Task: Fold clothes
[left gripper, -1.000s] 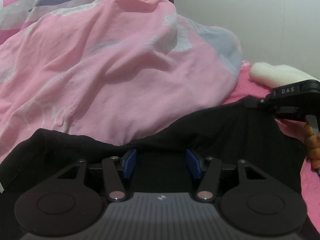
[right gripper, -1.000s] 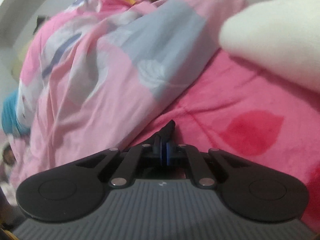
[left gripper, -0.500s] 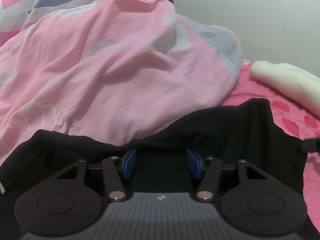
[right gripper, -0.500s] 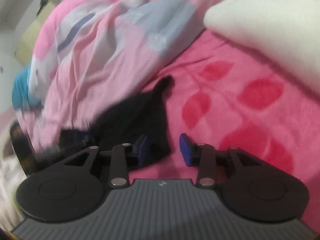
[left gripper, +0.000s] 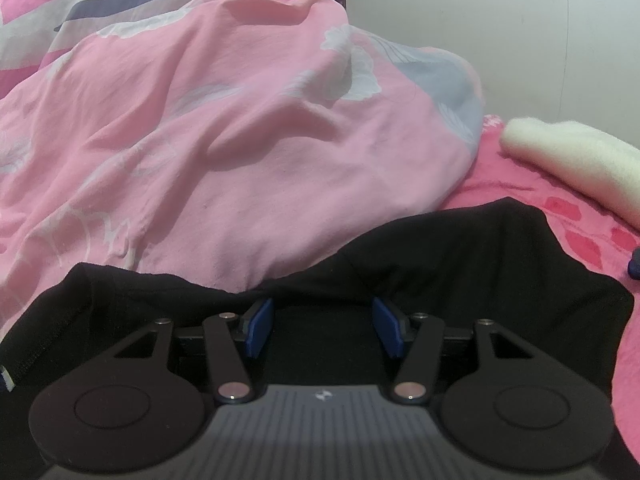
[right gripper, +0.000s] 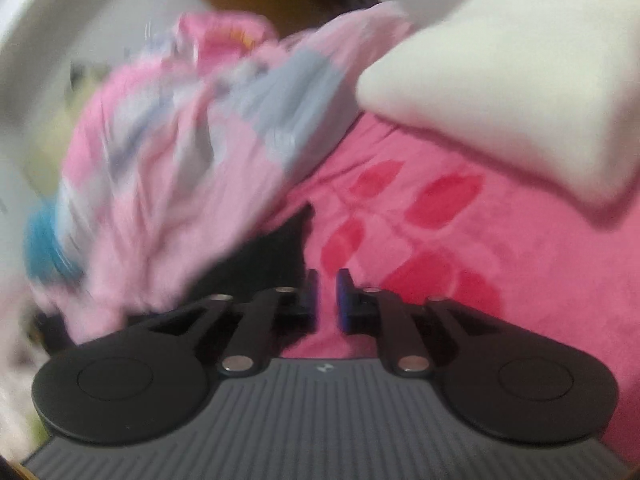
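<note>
Two hand-held grippers: left [left gripper: 323, 326] wide apart over black garment [left gripper: 460, 252]; right [right gripper: 327, 300] narrowly apart, empty, over pink blanket [right gripper: 500, 280]

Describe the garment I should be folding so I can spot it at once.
Find the big pale pink quilt heaped on the bright pink leaf-print blanket. At its foot, just ahead of the left tongs, lies the black garment, spread flat. It is the only dark, unpatterned cloth there.
</note>
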The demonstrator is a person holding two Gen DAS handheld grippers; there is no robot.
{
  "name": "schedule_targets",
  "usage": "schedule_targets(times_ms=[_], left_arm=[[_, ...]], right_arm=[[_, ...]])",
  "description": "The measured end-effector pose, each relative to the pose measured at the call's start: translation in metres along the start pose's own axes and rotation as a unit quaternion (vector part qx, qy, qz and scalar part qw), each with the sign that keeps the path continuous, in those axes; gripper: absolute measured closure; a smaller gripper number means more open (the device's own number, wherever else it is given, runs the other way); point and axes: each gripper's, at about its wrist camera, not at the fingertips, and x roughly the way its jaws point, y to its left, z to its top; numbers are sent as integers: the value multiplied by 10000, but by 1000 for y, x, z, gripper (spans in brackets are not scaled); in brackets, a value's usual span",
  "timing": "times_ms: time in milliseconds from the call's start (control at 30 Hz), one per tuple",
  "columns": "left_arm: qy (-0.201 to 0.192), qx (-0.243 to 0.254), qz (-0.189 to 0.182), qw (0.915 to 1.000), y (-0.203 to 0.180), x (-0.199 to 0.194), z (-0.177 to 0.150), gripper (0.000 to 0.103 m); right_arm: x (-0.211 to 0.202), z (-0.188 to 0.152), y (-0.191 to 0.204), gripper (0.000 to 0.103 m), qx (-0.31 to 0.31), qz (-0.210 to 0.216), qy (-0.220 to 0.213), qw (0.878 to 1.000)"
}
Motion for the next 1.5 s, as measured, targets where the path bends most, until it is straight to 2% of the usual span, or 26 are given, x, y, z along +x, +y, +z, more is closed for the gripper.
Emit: schedule_targets(times_ms=[67, 200, 333, 500, 667, 800, 833, 867, 933, 1033, 1133, 1233, 1367, 1500], left_arm=[[29, -117, -72, 9999, 4, -3, 2, 40], [173, -675, 24, 9976, 20, -27, 9, 34], [-44, -974, 334, 9947, 43, -82, 17, 28], [-180, -1389, 650, 9880, 85, -179, 17, 26], [-200, -1768, 1098, 9779, 120, -290, -5, 24], [-51, -2003, 1420, 9694, 137, -367, -30, 23], [-62, -2054, 1470, 9675, 141, -385, -35, 23], [-116, -2089, 1519, 9660, 143, -403, -41, 23], [-280, -2117, 1629, 9633, 148, -435, -51, 20], [-485, -2203, 1805, 9574, 152, -475, -67, 18], [-619, -2387, 1849, 9513, 156, -501, -84, 18], [-669, -2596, 1815, 9461, 158, -519, -102, 18], [-644, -2818, 1742, 9413, 156, -535, -127, 18], [-706, -2981, 1656, 9374, 153, -550, -154, 18]], right_arm=[[2, 1, -16, 83, 396, 257, -94, 9988], [10, -2, -5, 82, -63, 133, -110, 9998], [14, -1, -6, 81, -39, 292, -127, 9995], [15, -2, -8, 81, -33, 344, -156, 9993], [15, -1, -10, 81, 12, 332, -133, 9994], [14, 1, -1, 81, 17, -3, -13, 10000], [11, 2, 5, 81, 20, -170, 34, 9998], [6, 3, 12, 76, 13, -348, 81, 9994], [-12, -2, 33, 73, -23, -322, 61, 9995], [-44, -15, 77, 73, -303, -131, 129, 9994], [-77, -37, 131, 72, -823, 94, 393, 9958], [-103, -62, 179, 63, -1209, 378, 644, 9899], [-124, -92, 231, 59, -1531, 873, 969, 9796], [-131, -115, 278, 57, -1869, 1108, 1237, 9682]])
